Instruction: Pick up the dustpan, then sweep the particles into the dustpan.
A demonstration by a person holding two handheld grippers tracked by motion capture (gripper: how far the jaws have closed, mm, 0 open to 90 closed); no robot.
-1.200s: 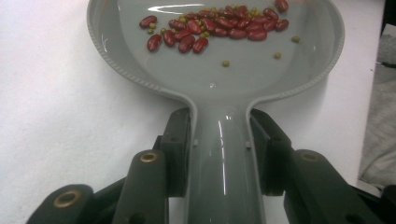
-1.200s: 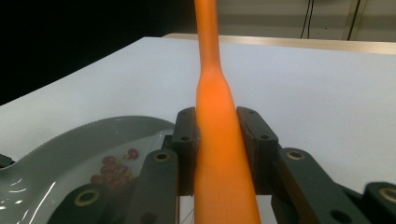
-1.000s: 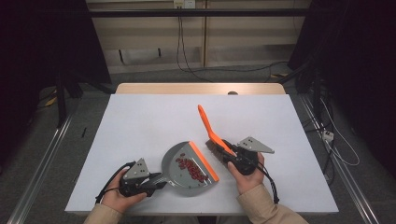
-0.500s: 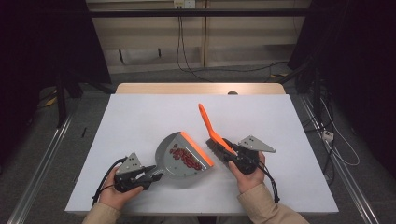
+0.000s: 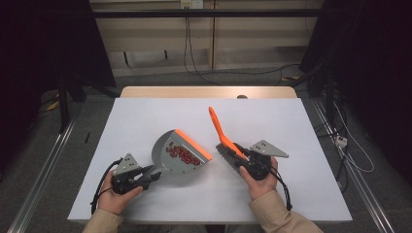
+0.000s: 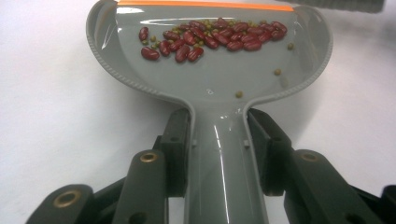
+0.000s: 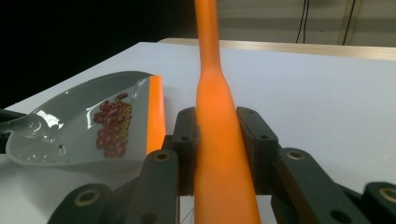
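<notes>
- Left gripper point(image 5: 145, 178) is seen closed on the grey handle of the dustpan point(image 5: 177, 158); in the left gripper view its jaws are pressed against both sides of that handle.
- Right gripper point(image 5: 241, 156) is closed on the orange brush point(image 5: 221, 131), the handle being clamped between the jaws and pointing up and away across the tabletop point(image 5: 145, 116).
- The dustpan is found near the front of the tabletop, left of centre, with its orange lip toward the brush, close beside it but apart.
- Red beans point(image 6: 212, 37) and a few small green ones are gathered against the orange lip inside the pan.
- The dustpan is judged light, stiff and smooth; the narrow handle is the proper place to be held, and it should be kept level or tipped back, since the loose beans would roll off the shallow lip easily.
- The brush is judged light, with a rigid handle and soft bristles.
- Compared with the frame half a second earlier, the dustpan and the left gripper are found shifted slightly, with the pan swung a little; the brush and the right gripper are seen almost unchanged.
</notes>
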